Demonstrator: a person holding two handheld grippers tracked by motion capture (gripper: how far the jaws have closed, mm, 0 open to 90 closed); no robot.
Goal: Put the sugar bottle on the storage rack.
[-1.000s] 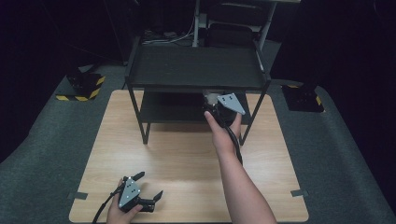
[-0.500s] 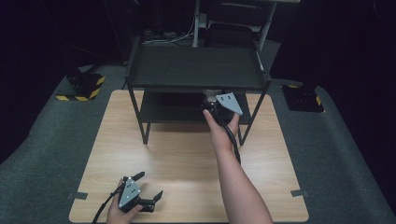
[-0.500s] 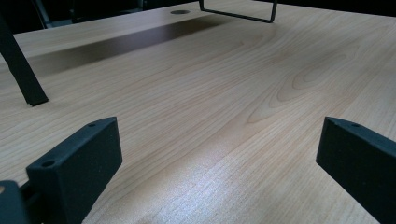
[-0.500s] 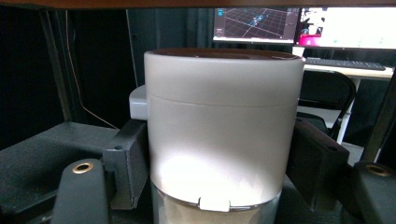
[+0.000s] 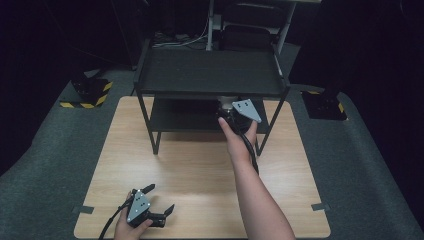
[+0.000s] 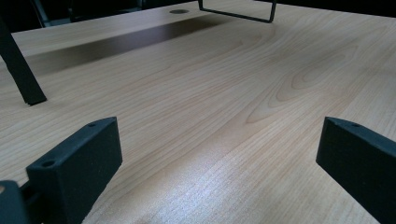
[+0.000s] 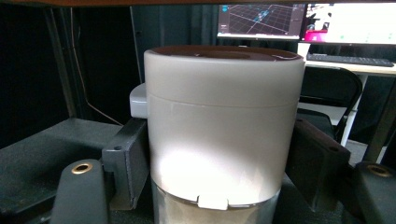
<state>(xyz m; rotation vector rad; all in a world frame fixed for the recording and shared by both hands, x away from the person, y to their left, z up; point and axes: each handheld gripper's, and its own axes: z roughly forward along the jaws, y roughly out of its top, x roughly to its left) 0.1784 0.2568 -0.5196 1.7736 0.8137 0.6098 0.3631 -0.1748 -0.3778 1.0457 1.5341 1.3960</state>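
Right gripper view gives what the high view hides: a smooth white cylindrical container [image 7: 223, 126] w/ a lid seam near its top, a small tab at the lid's lower edge and a clear lower body, clamped between the right gripper [image 7: 219, 163] pads, one black foam jaw on each side. It sits on the lower tier of the black metal shelf unit [image 5: 210, 75]. High view shows the right gripper [image 5: 235, 112] reaching under the shelf's top tier. Left gripper [image 5: 159, 202] rests well in front of the shelf on the pale wood-grain table [image 5: 200, 170], jaws spread wide, nothing between them; its own view shows a matte shelf leg [image 6: 18, 70] on the tabletop.
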